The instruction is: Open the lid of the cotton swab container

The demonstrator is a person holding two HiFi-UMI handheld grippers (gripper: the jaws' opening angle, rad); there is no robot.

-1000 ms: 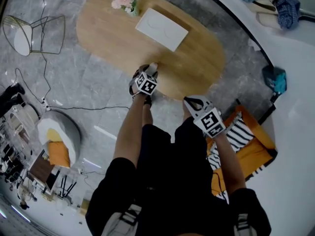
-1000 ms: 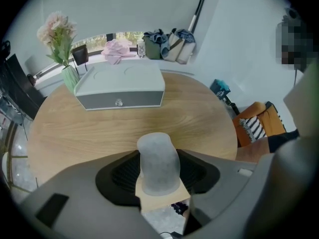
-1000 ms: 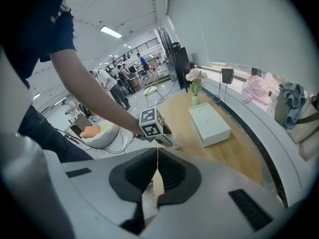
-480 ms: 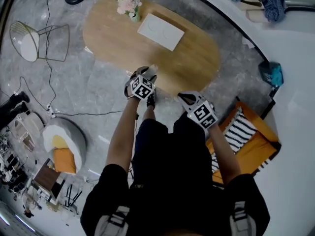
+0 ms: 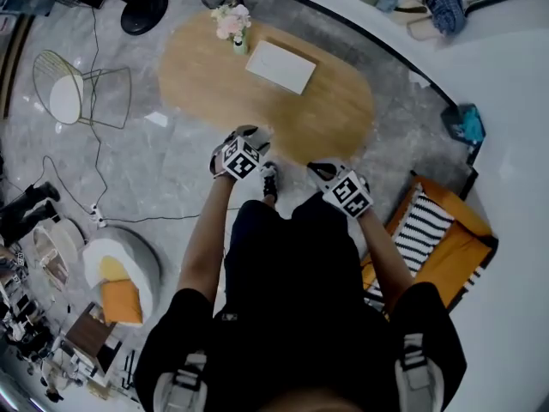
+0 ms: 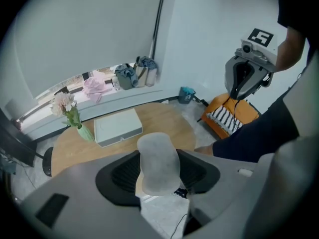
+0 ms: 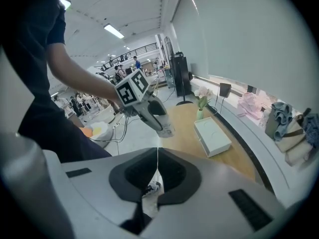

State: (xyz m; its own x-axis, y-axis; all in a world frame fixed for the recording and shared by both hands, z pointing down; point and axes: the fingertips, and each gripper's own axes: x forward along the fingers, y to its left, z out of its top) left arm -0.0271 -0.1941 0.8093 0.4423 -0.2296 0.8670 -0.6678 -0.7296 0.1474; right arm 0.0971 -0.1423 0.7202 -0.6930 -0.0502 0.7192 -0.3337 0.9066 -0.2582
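Left gripper view: the frosted cotton swab container [image 6: 158, 158] is clamped between the wide-set jaws of the left hand-held gripper [image 6: 158, 167], off the tabletop [image 6: 164, 118], likely so its lid can be reached by the shut, empty right hand-held gripper [image 7: 157, 171].

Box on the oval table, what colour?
White; the box shows best in the right gripper view.

The head view looks steeply down on the left claw [image 5: 251, 132] and right claw [image 5: 321, 171]; their own views look along the jaws, sharing the surface [image 5: 343, 114] beyond.
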